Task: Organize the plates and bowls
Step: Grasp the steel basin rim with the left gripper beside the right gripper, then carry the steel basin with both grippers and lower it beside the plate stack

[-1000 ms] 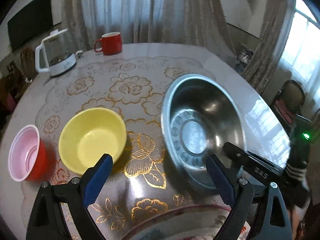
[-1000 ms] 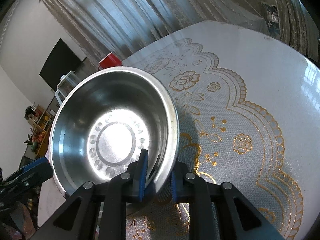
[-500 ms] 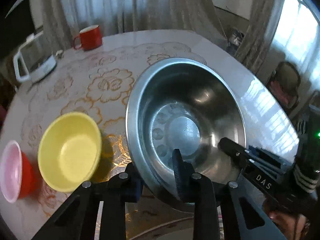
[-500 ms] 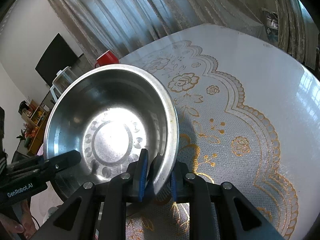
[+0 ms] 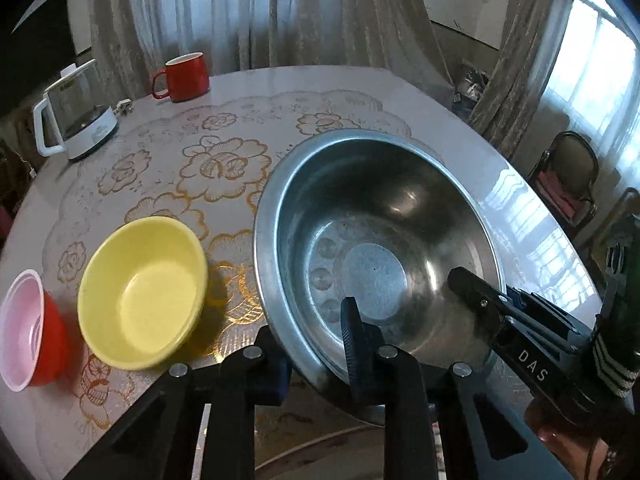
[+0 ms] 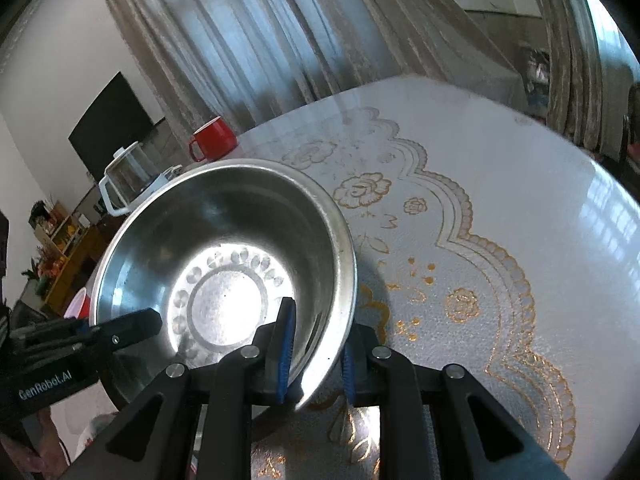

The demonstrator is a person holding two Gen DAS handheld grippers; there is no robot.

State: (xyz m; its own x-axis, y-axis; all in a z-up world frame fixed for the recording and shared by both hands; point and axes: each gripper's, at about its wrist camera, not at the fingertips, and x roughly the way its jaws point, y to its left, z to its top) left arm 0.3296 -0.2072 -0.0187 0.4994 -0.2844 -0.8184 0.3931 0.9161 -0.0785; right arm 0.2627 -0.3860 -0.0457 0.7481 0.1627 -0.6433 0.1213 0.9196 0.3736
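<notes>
My left gripper (image 5: 316, 354) is clamped on the near rim of the large round stainless-steel bowl (image 5: 376, 256), one blue-padded finger (image 5: 354, 344) inside the wall and the other outside under the lip. My right gripper (image 6: 314, 354) pinches the same bowl (image 6: 224, 280) at another spot on its rim, its inner blue pad (image 6: 285, 344) pressed against the inside wall. Each camera catches the other tool reaching over the bowl's edge: from the left wrist I see the right gripper's black finger marked "DAS" (image 5: 520, 332), and from the right wrist the left one, lettered "GenRobot.AI" (image 6: 80, 344). The bowl sits tilted over the white table with its gold floral lace cover (image 5: 224, 164), and I cannot tell whether its base touches the cloth. Only the left wrist view shows the empty yellow plastic bowl (image 5: 142, 292) just beside the steel one on the cloth, and next to it a small red bowl with a pale pink inside (image 5: 28, 320); the right view catches just a sliver of that red bowl (image 6: 78, 304) behind the steel rim. Farther back both views show a red mug (image 5: 184, 78) and a white-handled glass electric kettle (image 5: 74, 116). The right view alone takes in a dark wall screen (image 6: 112, 124) and a cluttered wooden shelf (image 6: 60, 248).
</notes>
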